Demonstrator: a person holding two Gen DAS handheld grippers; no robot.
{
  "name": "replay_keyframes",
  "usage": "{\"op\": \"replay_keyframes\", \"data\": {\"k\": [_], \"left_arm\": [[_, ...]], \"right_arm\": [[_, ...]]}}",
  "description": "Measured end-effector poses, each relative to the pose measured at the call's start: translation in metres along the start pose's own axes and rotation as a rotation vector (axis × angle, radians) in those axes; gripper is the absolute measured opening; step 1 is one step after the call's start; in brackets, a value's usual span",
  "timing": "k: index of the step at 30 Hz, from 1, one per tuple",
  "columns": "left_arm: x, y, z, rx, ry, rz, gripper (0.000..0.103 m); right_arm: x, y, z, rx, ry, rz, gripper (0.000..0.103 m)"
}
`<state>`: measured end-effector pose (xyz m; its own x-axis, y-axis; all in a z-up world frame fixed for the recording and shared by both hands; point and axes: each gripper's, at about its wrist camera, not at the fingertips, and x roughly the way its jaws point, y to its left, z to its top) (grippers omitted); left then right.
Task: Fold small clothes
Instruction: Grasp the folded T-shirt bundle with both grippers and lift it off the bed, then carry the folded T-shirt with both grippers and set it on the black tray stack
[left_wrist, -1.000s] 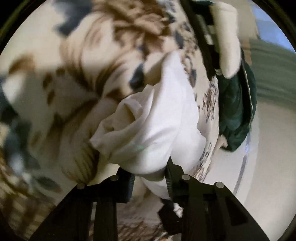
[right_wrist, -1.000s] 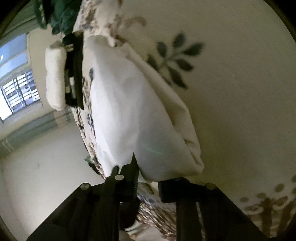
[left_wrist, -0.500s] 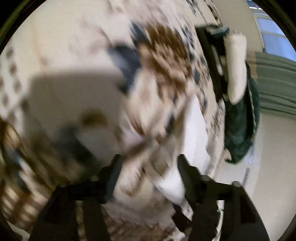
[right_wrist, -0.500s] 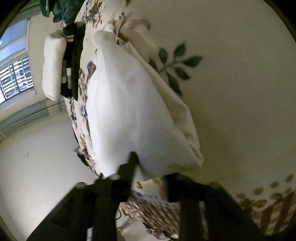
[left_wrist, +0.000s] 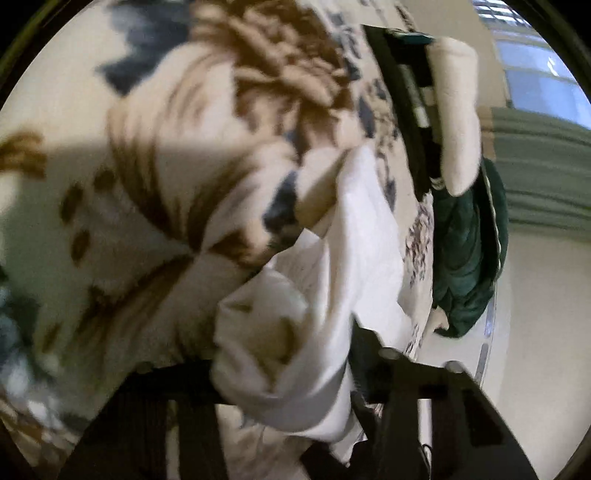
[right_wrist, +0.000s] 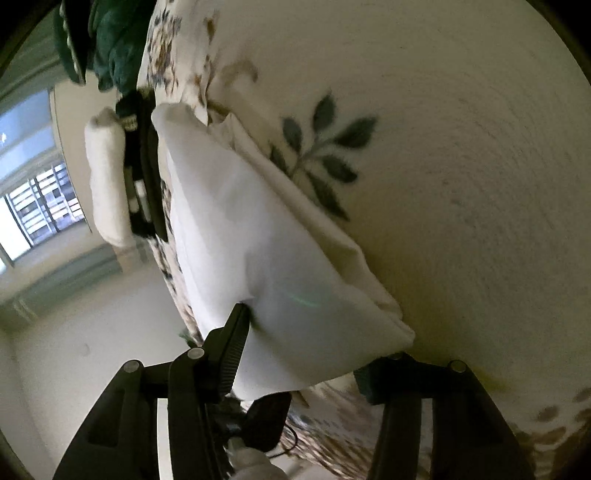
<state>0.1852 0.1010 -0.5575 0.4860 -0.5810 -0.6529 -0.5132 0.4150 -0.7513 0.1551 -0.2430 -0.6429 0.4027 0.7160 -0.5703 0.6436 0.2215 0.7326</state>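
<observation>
**White garment held over the patterned blanket**

Left wrist view: the left gripper (left_wrist: 284, 373) has its jaws clamped on a bunched fold of the white garment (left_wrist: 347, 266) at lower centre, above the floral blanket (left_wrist: 155, 155). A dark green cloth (left_wrist: 469, 258) hangs at right.

Right wrist view: the right gripper (right_wrist: 306, 354) grips the garment (right_wrist: 236, 236) at lower centre; the cloth fills mid-frame.

Left gripper (left_wrist: 288, 354) and right gripper (right_wrist: 310, 354) (jaws clamped).
</observation>
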Motion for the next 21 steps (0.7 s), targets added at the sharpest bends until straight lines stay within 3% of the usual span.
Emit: {"op": "replay_keyframes", "data": {"k": [3,9,16,21], "left_arm": [[-0.014,-0.013,-0.001,0.024,0.003,-0.016,0.023],[-0.039,-0.073,0.016,0.064,-0.003,-0.066,0.021],[-0.051,-0.192,0.092,0.113,-0.029,-0.184,0.021],[-0.047,-0.298,0.179,0.198,-0.109,-0.293,0.021]], "right_arm": [[-0.006,0.011,-0.004,-0.05,-0.033,-0.006,0.022],[-0.032,0.072,-0.021,-0.177,-0.088,-0.043,0.018],[-0.059,0.217,-0.011,-0.328,-0.184,-0.009,0.018],[-0.041,0.349,0.028,-0.434,-0.245,0.092,0.018]]}}
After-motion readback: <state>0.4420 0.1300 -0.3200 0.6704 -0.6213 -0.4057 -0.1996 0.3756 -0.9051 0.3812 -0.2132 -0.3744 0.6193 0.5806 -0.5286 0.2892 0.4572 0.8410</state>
